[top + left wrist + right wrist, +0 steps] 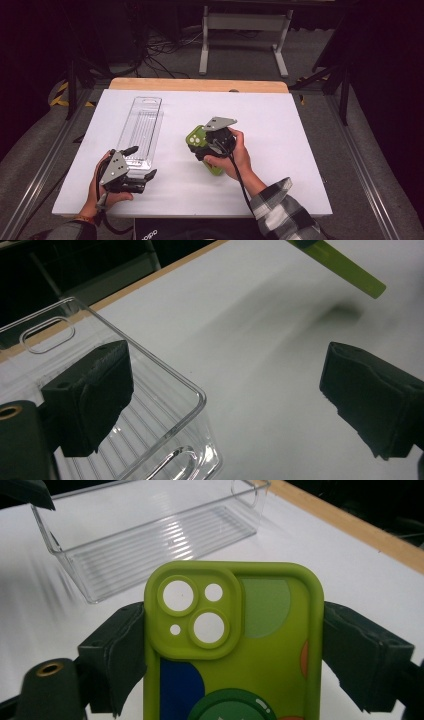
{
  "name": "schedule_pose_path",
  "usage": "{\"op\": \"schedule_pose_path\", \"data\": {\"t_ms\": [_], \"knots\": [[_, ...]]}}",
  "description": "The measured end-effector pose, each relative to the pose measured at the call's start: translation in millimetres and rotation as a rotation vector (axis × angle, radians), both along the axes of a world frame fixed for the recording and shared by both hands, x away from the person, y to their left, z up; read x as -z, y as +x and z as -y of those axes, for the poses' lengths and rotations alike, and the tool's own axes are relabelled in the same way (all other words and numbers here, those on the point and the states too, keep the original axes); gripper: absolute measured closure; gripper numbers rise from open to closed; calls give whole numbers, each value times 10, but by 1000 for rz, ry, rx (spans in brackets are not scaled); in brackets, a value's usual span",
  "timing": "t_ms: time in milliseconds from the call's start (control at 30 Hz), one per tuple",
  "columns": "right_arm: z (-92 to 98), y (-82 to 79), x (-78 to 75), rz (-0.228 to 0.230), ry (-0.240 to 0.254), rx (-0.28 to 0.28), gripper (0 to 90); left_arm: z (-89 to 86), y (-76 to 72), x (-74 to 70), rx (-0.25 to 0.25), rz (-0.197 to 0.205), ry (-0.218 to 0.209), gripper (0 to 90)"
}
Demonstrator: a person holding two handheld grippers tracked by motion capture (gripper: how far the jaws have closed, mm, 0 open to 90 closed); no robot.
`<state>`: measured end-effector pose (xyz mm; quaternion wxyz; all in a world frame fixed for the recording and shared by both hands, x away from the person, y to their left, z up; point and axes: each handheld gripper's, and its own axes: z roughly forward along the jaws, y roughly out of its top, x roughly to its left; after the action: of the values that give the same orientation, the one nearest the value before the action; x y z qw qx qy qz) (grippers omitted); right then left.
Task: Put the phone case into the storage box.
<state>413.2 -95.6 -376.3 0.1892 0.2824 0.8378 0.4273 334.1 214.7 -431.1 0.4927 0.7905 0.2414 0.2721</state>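
I see a white table (pixel 280 150) with a wooden far edge — on it lies one clear tray (pixel 141 127), long and ribbed, at the left side.

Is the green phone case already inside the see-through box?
No, the green phone case sits between the right tool's jaws, apart from the clear box behind it.

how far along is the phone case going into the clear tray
Done: the right claw is shut on the green phone case, its jaws pressing both long edges, and the case looks lifted off the white table. In hand: carrying it toward the clear tray, which holds nothing so far. The left claw stands open at the tray's near end. Left: likely setting the case inside and letting go.
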Motion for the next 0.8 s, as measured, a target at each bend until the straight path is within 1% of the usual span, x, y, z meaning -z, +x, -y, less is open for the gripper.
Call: {"op": "schedule_pose_path", "data": {"t_ms": [33,100,167,200,267,300,333,367,433,500,600,633,667,700,767,800], "knots": [[0,0,0,0,0,0,166,0,0,0,0,0,0,86],[21,-43,-32,27,14,6,166,11,-8,-22,-1,-3,-11,88],[43,-75,-55,38,36,10,165,29,-17,-39,1,0,-28,93],[53,-87,-62,40,46,14,166,35,-16,-59,1,3,-24,98],[84,-120,-78,55,69,23,166,63,-12,-87,10,-19,-76,110],[98,-133,-81,61,81,33,166,72,-4,-104,11,-21,-93,115],[114,-145,-84,63,93,37,166,82,-1,-118,11,-28,-96,119],[126,-156,-84,71,102,41,166,101,3,-124,11,-24,-109,120],[152,-175,-84,87,110,55,166,124,1,-138,19,-31,-108,123],[169,-186,-67,95,115,61,166,155,5,-138,24,-32,-120,124],[177,-196,-54,102,117,58,166,194,2,-143,26,-33,-119,129],[185,-198,-55,111,122,54,166,231,-10,-153,32,-35,-113,134],[190,-203,-56,115,132,54,166,231,-10,-153,32,-35,-113,138],[190,-203,-56,115,132,54,166,260,-17,-153,27,-31,-110,138],[210,-214,-60,125,156,53,166,309,-18,-157,39,-33,-114,141],[210,-214,-60,125,156,53,166,336,-17,-160,42,-32,-107,141]]}}
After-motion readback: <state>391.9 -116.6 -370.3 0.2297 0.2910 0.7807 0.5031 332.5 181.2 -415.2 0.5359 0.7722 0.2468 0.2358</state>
